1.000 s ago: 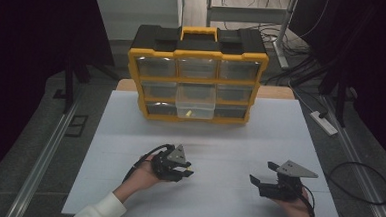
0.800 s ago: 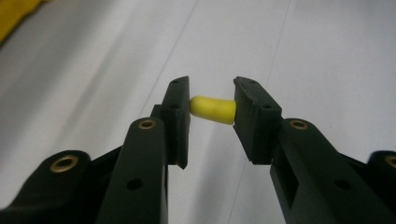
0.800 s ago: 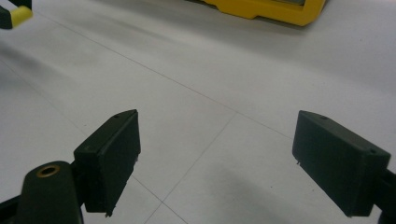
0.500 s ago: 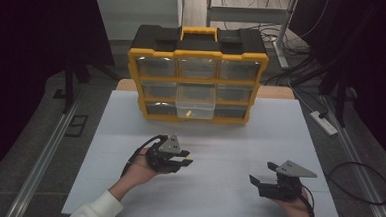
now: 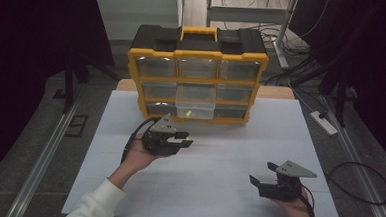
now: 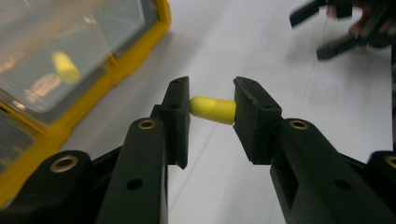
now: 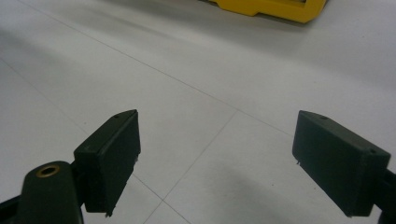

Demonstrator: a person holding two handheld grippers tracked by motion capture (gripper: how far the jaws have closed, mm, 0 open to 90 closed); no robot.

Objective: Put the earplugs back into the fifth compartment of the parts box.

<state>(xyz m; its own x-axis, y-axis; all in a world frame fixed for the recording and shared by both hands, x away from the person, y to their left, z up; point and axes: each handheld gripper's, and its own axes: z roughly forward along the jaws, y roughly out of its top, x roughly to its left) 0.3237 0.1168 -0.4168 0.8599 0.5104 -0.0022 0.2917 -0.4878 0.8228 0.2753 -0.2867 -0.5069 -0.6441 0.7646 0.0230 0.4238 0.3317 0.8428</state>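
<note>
Left claw pinches yellow capsule, ends hidden; right claw gapes, released.

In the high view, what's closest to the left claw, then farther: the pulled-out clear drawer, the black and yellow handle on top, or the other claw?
1. Pulled-out clear drawer, just beyond the left claw.
2. Right claw, across the table, near the front.
3. Top handle, far back.

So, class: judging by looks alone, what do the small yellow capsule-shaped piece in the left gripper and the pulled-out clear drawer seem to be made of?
Small yellow capsule-shaped piece: probably soft foam or rubber; matt, rounded end, no glare. Pulled-out clear drawer of the yellow and black organiser box: likely clear rigid plastic; see-through walls with a yellow piece visible inside.
</note>
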